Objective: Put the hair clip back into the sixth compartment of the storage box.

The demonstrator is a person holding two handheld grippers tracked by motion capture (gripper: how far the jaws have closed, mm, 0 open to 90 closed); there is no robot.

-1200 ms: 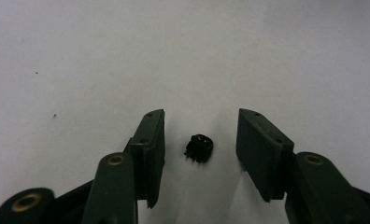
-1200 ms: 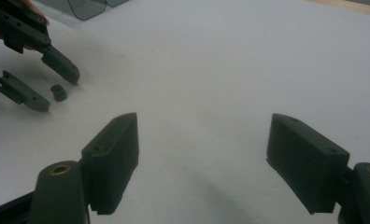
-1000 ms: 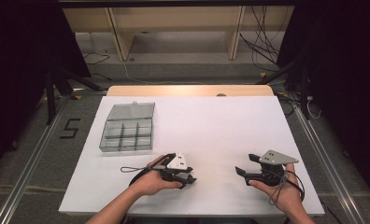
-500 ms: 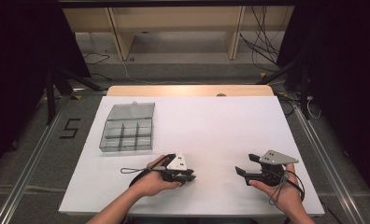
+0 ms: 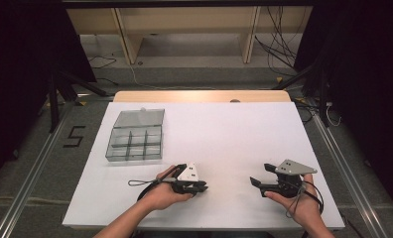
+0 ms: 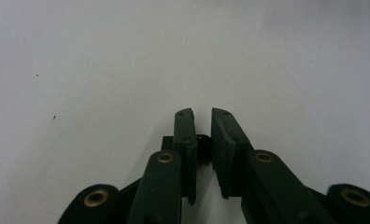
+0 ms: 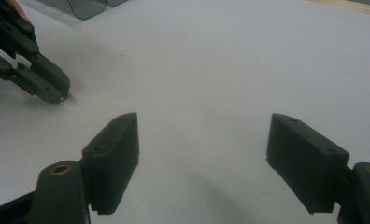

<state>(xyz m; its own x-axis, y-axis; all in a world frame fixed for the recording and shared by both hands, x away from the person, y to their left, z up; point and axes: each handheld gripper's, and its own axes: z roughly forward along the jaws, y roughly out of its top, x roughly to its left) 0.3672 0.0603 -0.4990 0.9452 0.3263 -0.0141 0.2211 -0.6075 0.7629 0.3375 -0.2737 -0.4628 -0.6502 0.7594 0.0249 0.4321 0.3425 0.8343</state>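
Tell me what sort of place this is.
Likely a lab recording station: a white-topped table on a grey floor with metal rails, loose black cables by a wooden shelf frame, and a clear plastic compartment box.

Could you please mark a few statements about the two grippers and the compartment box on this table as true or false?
1. The left gripper is shut with nothing between its jaws. True; its jaws have just been closing.
2. The right gripper is clamped on a small part. False: its jaws stand wide apart over bare white table.
3. The clear compartment box lies open at the table's far left. True; its lid is folded back.
4. The left gripper reaches into the box. False: it rests near the front edge, apart from the box.
5. Both grippers are held in the person's hands. True.
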